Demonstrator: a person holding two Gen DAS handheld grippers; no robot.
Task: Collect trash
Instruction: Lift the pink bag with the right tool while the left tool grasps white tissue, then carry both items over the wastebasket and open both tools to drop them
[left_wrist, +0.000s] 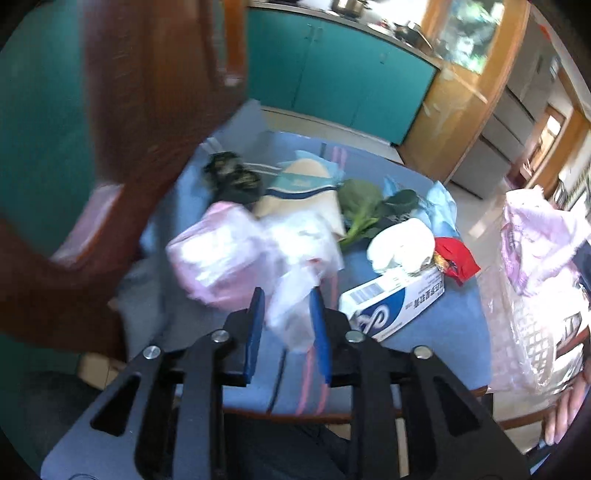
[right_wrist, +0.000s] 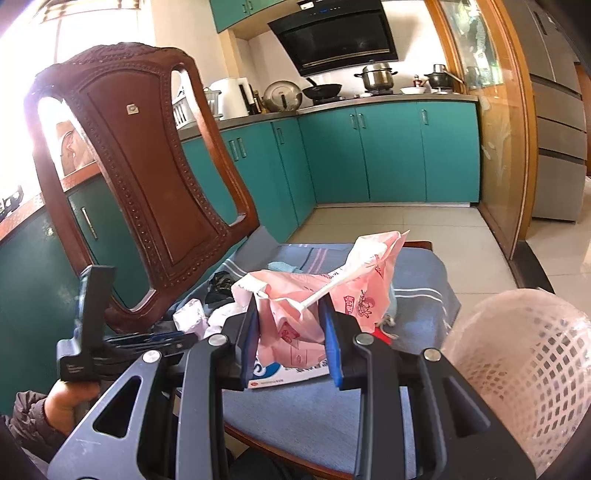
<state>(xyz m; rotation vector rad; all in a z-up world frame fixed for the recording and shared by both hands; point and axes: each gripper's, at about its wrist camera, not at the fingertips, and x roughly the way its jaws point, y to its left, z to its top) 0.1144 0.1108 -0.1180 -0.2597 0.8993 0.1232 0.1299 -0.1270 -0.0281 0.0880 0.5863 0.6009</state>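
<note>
In the left wrist view the left tool (left_wrist: 288, 321) had a crumpled clear plastic bag (left_wrist: 295, 266) between its blue pads, but motion blur hid whether the pads pressed it, so I could not tell if it was pinched. The rest of the trash lay on the chair seat (left_wrist: 454, 332): a blue-and-white carton (left_wrist: 391, 302) just right of the bag, a red wrapper (left_wrist: 456, 260) beyond it, and green leaves (left_wrist: 360, 206) farther back. A thin film bag could have slipped free if lifted on so uncertain a hold. In the right wrist view the right tool (right_wrist: 290, 325) pinched a pink printed plastic bag (right_wrist: 351, 291) above the seat, with the lined mesh bin (right_wrist: 528, 365) to its right. The bag's loose tail could have dragged the carton off the seat, or snagged the bin's rim.
</note>
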